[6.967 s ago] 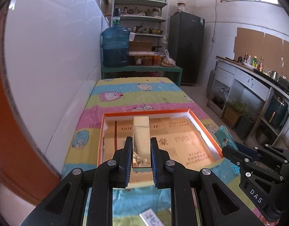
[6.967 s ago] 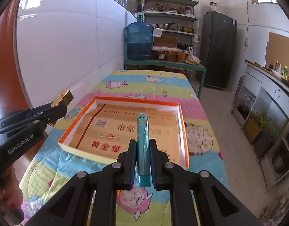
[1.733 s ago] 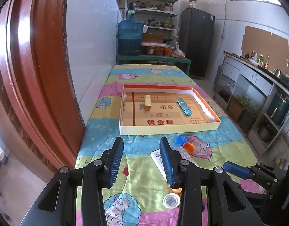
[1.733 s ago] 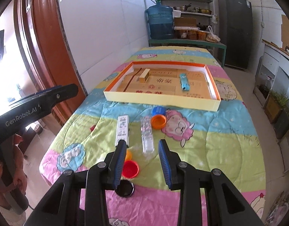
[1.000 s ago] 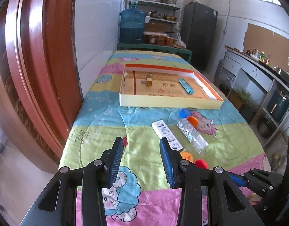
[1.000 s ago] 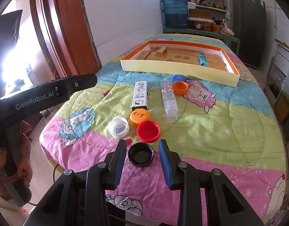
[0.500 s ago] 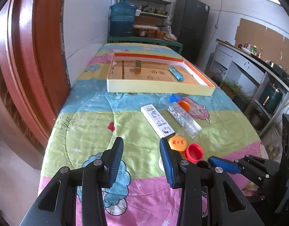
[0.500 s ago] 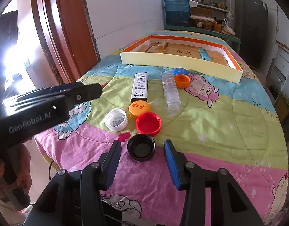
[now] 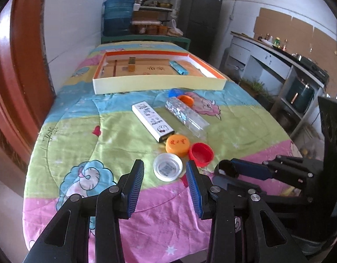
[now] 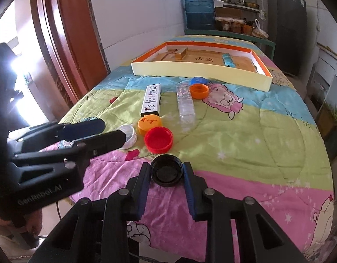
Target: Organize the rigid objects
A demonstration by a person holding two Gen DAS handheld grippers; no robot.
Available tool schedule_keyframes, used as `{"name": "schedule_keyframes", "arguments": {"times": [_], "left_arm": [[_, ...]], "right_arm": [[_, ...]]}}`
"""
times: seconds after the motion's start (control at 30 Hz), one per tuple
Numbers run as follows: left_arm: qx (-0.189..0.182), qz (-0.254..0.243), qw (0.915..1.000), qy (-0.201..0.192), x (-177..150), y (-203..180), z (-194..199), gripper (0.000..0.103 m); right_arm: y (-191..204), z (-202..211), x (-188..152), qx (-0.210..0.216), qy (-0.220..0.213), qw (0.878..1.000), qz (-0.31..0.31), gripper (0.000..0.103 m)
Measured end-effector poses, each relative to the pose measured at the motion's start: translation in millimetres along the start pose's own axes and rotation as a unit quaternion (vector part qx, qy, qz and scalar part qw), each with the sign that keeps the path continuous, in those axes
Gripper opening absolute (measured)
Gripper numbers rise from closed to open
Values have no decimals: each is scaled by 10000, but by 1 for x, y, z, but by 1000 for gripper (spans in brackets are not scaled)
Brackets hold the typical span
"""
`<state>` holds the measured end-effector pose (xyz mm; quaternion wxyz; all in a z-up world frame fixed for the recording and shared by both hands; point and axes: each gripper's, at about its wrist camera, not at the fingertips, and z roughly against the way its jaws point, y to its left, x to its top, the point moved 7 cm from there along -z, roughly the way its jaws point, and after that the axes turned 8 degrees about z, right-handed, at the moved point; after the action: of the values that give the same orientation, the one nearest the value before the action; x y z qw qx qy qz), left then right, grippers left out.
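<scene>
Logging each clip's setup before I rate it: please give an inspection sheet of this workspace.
Surface: cartoon-print quilt over the table.
Job's things: black cap, white cap, red cap, two orange caps, blue cap, white box, clear tube; tray holds gold block and blue lighter.
Clutter: nothing seen.
Grippers: right gripper closing, black cap between fingers; left gripper open at white cap.
Cables: nothing seen.
Surroundings: water jug, fridge, shelves, red door.
</scene>
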<state>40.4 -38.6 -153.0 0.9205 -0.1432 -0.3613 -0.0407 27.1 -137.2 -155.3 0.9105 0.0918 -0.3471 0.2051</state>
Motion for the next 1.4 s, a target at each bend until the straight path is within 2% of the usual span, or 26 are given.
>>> {"name": "schedule_keyframes", "arguments": {"times": [0.23,0.4,0.47,0.9,1.4], "left_arm": [[37,8,9998,205,-6,2,-17,41],[66,-154,9998,113,-4,-1,-21,41],[2,-90,9999,69,-3,1,-21,31],[-77,-10,10000,0,3,3,-14,31],[12,67,9998,-193,30,1,-4,31]], "right_arm": [[-2,2,-2,26,-22,10000,-72,30],[-2,1,-1,19,-28,10000,-69,30],[-2,1,-1,24,-29,10000,-73,30],[-6,2,1,57,-40,9999,-154,30],[-15,7,16,3,-166,9997,-152,30]]}}
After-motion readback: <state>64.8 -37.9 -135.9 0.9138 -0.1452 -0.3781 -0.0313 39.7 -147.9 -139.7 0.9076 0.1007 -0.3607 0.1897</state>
